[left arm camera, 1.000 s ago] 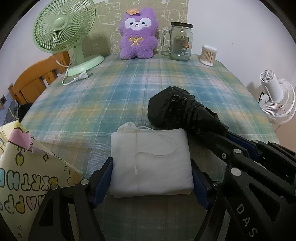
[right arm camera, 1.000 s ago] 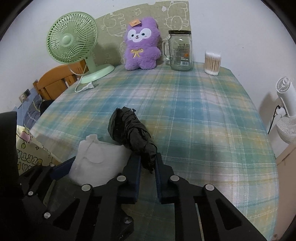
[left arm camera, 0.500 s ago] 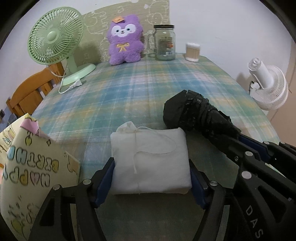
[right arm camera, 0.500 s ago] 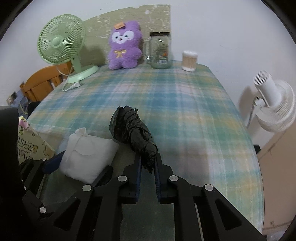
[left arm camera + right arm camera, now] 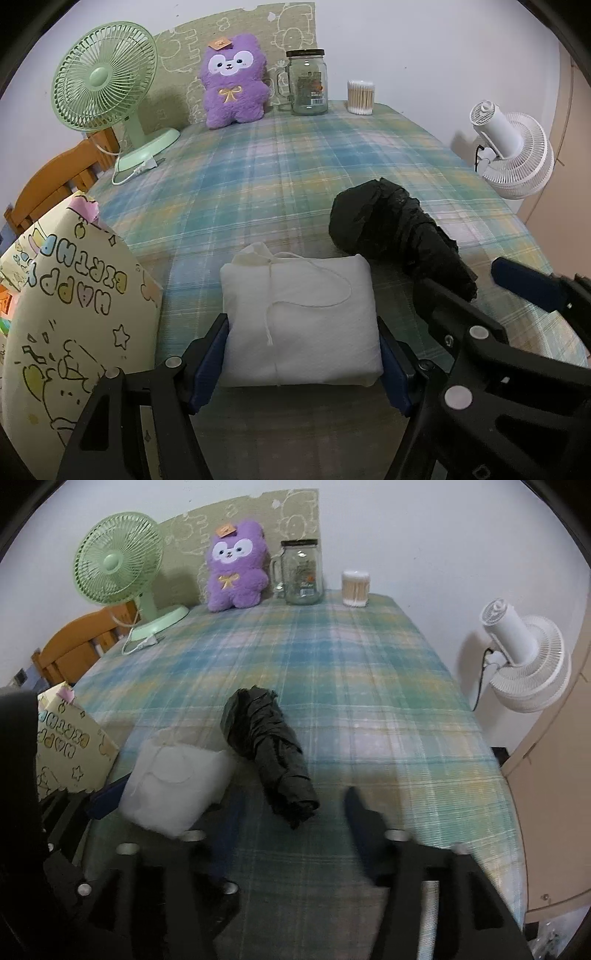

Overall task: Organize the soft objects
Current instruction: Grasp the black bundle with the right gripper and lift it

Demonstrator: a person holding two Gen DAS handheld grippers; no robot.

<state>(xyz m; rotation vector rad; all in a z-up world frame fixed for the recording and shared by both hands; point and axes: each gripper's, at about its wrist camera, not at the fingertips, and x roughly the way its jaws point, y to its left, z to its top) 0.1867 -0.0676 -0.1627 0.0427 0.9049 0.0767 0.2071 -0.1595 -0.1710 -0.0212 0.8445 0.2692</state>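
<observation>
one white pouch point(image 5: 301, 321) clamped in left claw point(image 5: 301, 363); one black bundle point(image 5: 275, 753) between spread right claw point(image 5: 291, 812).

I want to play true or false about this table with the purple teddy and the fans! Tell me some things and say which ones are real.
1. The soft white drawstring pouch sits between the jaws of the left gripper. True.
2. The right gripper is clamped on the black rolled fabric bundle. False: its jaws are spread wide, with the bundle lying free between them.
3. The purple plush bear lies flat in the middle of the plaid tablecloth. False: it sits upright at the far edge, against the wall.
4. The clear glass mug jar with a dark lid stands between the plush bear and the round tub of cotton swabs. True.
5. The green desk fan stands on the table's far left. True.
</observation>
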